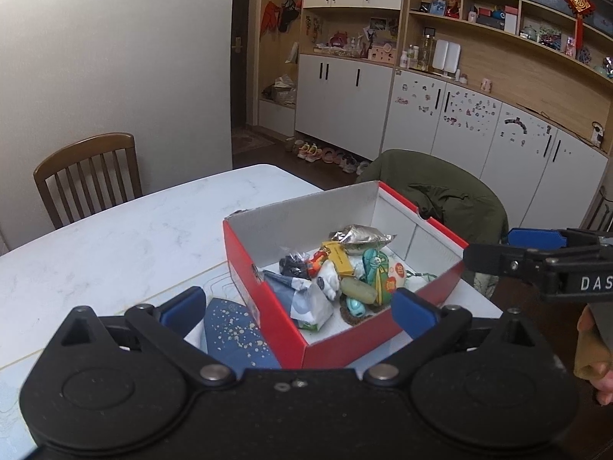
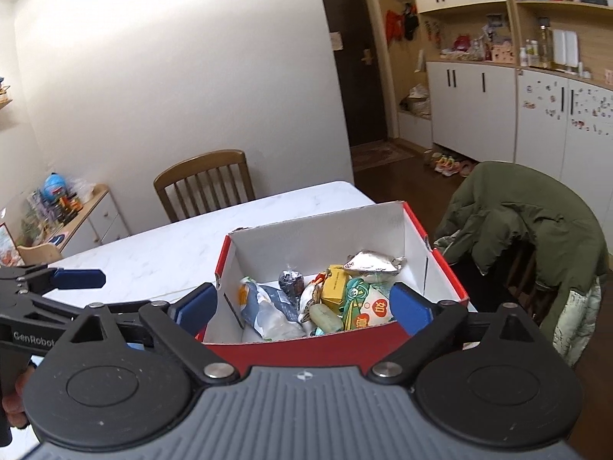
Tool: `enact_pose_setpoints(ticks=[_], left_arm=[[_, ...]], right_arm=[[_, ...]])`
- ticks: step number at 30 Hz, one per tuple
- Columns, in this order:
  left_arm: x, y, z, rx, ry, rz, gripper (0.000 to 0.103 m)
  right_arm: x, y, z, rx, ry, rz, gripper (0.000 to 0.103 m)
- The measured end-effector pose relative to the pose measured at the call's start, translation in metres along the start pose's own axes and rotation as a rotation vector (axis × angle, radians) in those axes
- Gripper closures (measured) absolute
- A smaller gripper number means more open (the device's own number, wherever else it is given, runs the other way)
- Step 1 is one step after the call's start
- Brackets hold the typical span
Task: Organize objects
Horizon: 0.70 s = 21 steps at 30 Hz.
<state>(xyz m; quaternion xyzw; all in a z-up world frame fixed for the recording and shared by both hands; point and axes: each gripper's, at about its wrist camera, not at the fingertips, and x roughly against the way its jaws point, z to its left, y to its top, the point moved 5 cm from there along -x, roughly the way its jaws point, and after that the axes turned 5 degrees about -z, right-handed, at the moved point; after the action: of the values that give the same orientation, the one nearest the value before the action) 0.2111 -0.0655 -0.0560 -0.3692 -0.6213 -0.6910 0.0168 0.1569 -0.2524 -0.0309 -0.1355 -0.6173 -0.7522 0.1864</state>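
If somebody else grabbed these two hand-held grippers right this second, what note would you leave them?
Left hand-held gripper: open, empty, above the near corner of the red box.
Right hand-held gripper: open, empty, above the box's near wall.
Box sits on the white table, filled with snack packets and small toys.
Done: many items are already in the box.
Left: a blue speckled item lies on the table beside the box, probably next to be put away. Whether other items remain outside is not visible.

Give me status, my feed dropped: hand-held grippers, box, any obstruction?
Left hand-held gripper open, empty. Right hand-held gripper open, empty. Red box on table, full of small items; blue speckled object outside beside it. Nothing blocking.
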Motion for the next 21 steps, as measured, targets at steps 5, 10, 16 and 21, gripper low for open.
enact_pose_setpoints(ticks=[5,10,16,21], left_arm=[[0.008,-0.004,0.001,0.006,-0.037,-0.007,0.0],[0.012,-0.007,0.003,0.003,-0.054,-0.008,0.0],[0.012,-0.009,0.007,0.009,-0.052,-0.012,0.0],[0.011,-0.01,0.01,0.009,-0.053,-0.009,0.0]], right_arm=[[0.01,-0.003,0.006,-0.002,-0.032,-0.017,0.005],[0.018,-0.007,0.01,-0.004,-0.057,-0.025,0.005],[0.021,-0.011,0.013,-0.014,-0.074,-0.018,0.005],[0.022,-0.014,0.017,-0.013,-0.08,-0.009,0.005]])
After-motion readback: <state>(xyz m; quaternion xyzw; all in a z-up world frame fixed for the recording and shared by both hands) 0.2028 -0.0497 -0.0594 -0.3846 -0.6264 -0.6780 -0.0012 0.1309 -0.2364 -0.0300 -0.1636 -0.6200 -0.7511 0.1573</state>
